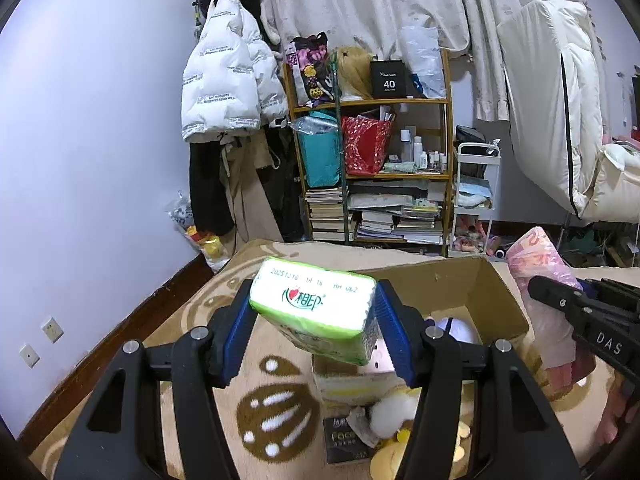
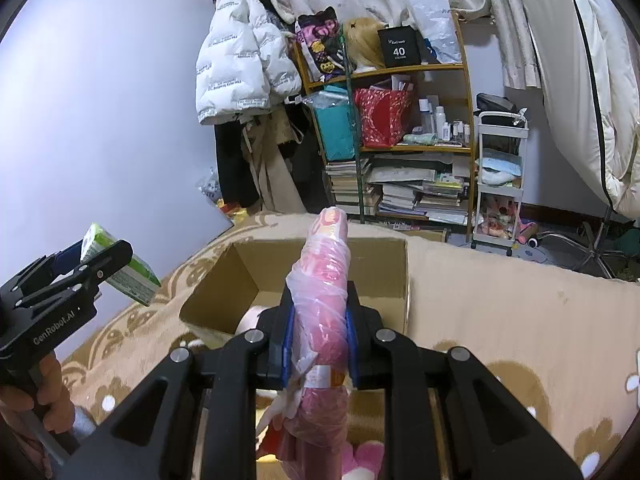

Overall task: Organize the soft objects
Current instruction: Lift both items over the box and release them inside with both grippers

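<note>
Now: left gripper (image 1: 316, 316) jaws clamp one tissue pack (image 1: 314, 306); right gripper (image 2: 318, 340) jaws pinch one pink bagged bundle (image 2: 324, 280); one box (image 2: 384, 276).

1. The tissue pack (image 1: 316, 308) wore a glossy green and white plastic film.
2. The pink bundle (image 2: 322, 300) was wrapped in thin, crinkled, shiny clear plastic.
3. The box (image 2: 256, 276) was plain matt brown cardboard with raw edges.
4. The blanket (image 2: 500, 312) under it looked like soft, fuzzy tan cloth with a short nap.
5. Both grippers, the left gripper (image 1: 316, 332) and the right gripper (image 2: 320, 344), were matt black plastic with bright metal pins and ribbed blue pads (image 1: 394, 334).
6. The far shelf (image 1: 372, 101) looked like smooth yellowish wood.
7. The hung jacket (image 1: 228, 76) was puffy white cloth with a slight sheen.
</note>
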